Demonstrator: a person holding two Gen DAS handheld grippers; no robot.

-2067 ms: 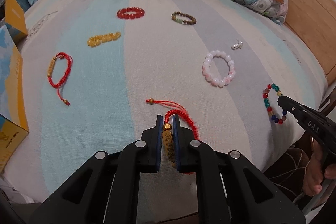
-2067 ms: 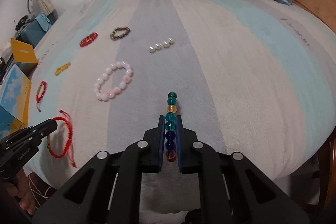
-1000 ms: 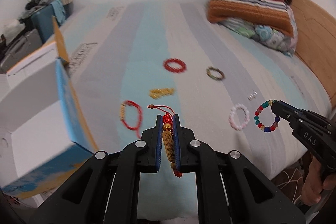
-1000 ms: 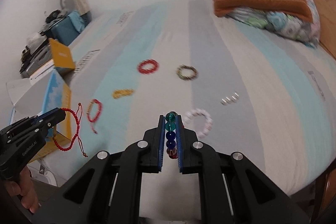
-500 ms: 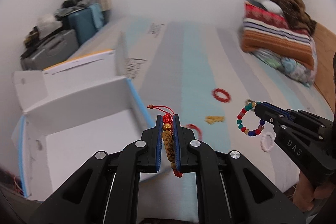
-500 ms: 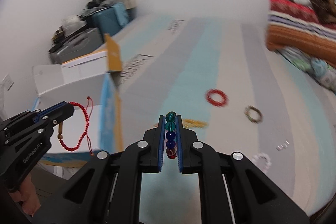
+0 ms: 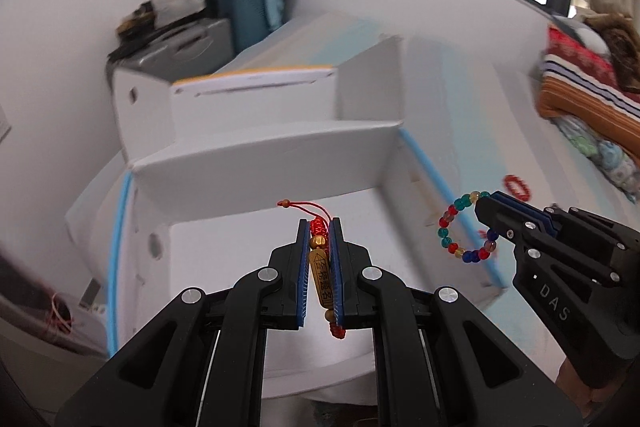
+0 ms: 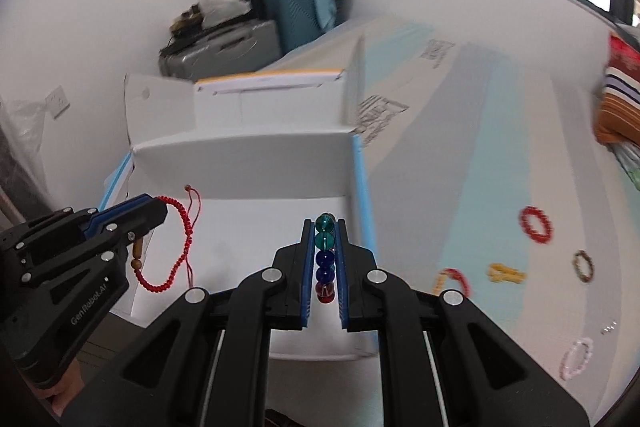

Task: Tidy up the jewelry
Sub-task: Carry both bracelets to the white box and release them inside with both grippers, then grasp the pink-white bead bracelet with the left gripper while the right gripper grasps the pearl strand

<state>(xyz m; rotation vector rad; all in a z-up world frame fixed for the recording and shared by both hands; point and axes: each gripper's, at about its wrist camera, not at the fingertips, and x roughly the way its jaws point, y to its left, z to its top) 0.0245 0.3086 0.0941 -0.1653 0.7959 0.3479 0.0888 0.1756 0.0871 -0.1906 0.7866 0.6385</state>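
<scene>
My left gripper point(image 7: 320, 227) is shut on a red cord bracelet point(image 7: 321, 273) with a gold charm, held above the open white box point(image 7: 256, 147). In the right wrist view that bracelet point(image 8: 176, 251) dangles in a loop from the left gripper point(image 8: 158, 213) over the box's left side. My right gripper point(image 8: 324, 227) is shut on a multicoloured bead bracelet point(image 8: 325, 259), above the box floor point(image 8: 248, 227) near its right wall. The left wrist view shows this bead bracelet point(image 7: 460, 227) hanging from the right gripper point(image 7: 486, 203) over the box's blue right edge.
The box stands at the left end of a striped bed point(image 8: 480, 147). On the bed lie a red bead bracelet point(image 8: 536, 223), a yellow one point(image 8: 505, 273), a brown one point(image 8: 584, 265), a red cord one point(image 8: 452, 279) and a pink one point(image 8: 576, 357). Suitcases point(image 8: 256, 27) stand behind the box; pillows point(image 7: 588, 107) lie far right.
Both grippers have swung left from over the bed to above the open box, each still holding its bracelet. The bed's bracelets have slid to the right of view.
</scene>
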